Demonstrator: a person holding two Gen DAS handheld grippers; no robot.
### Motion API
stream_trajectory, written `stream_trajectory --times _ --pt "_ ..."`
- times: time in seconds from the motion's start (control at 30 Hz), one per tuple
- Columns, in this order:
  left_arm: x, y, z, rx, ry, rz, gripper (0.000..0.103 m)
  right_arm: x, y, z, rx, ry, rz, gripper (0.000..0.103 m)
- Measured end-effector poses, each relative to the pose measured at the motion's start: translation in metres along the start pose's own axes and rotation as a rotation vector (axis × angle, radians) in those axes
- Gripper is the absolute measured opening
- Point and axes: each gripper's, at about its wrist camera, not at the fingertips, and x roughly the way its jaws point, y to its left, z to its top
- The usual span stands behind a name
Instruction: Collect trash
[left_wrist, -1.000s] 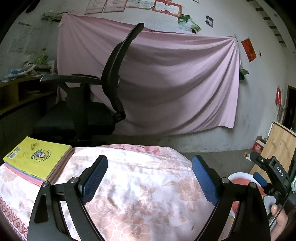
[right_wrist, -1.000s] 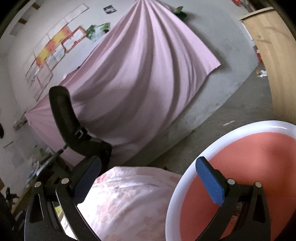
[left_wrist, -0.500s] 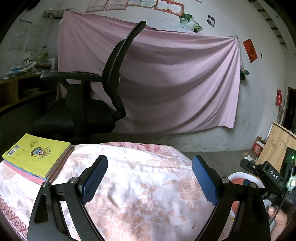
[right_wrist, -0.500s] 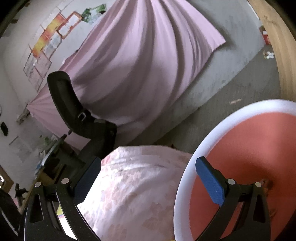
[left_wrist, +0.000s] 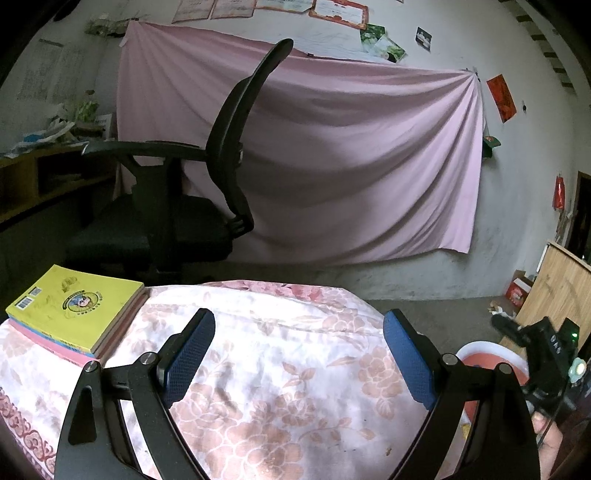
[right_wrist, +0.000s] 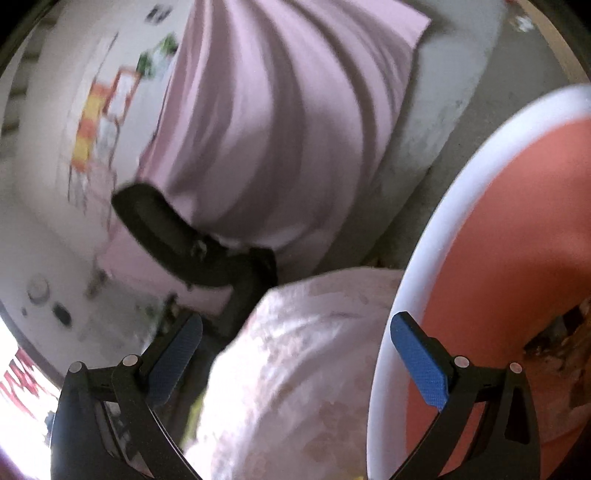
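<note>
My left gripper (left_wrist: 299, 354) is open and empty above the table with the floral cloth (left_wrist: 288, 398). My right gripper (right_wrist: 295, 354) is open and empty, held over the table's right edge beside the trash bin. The bin (right_wrist: 517, 236) is red with a white rim (right_wrist: 413, 295); some dark trash (right_wrist: 561, 339) lies at its bottom. In the left wrist view the bin (left_wrist: 480, 358) stands low at the right, with the right gripper's body (left_wrist: 543, 343) over it. The right wrist view is blurred.
A stack of books with a yellow cover (left_wrist: 74, 306) lies on the table's left. A black office chair (left_wrist: 192, 192) stands behind the table before a pink cloth (left_wrist: 332, 166) on the wall. A wooden board (left_wrist: 557, 280) leans at the right.
The right gripper has swung and tilted, so more of the bin's inside and its trash shows. The left gripper has stayed nearly still and open.
</note>
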Motion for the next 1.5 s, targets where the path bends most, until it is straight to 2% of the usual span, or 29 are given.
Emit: stream_trajectory --times 0.2,0.4,0.47,0.7,0.9,1.03,1.17,1.27,1.5 --pt "-0.001 -0.004 -0.001 0.023 -0.004 0.004 0.089 -0.013 0.012 0.000 -0.039 -0.084 0.031 0.103" --pt "-0.004 -0.004 -0.001 0.021 -0.007 -0.006 0.089 -0.038 0.048 -0.001 -0.198 -0.246 0.053 0.103" --pt "-0.007 -0.004 -0.001 0.019 -0.008 -0.011 0.089 -0.041 0.060 -0.002 -0.245 -0.283 0.035 0.103" --pt "-0.035 -0.006 0.006 0.001 -0.041 -0.033 0.089 -0.043 0.115 -0.017 -0.453 -0.273 -0.049 0.103" --pt "-0.076 -0.008 0.013 0.022 -0.099 -0.031 0.089 -0.067 0.151 -0.038 -0.604 -0.300 -0.094 0.103" --pt "-0.106 -0.005 0.015 0.037 -0.130 -0.020 0.089 -0.084 0.163 -0.053 -0.671 -0.309 -0.140 0.103" --pt "-0.132 0.003 0.011 0.021 -0.148 -0.007 0.089 -0.098 0.173 -0.075 -0.756 -0.279 -0.203 0.103" --pt "-0.151 0.010 0.006 0.006 -0.161 0.008 0.095 -0.106 0.183 -0.090 -0.842 -0.275 -0.236 0.103" --pt "-0.193 0.022 -0.011 0.006 -0.180 0.035 0.096 -0.129 0.194 -0.134 -0.920 -0.278 -0.263 0.103"
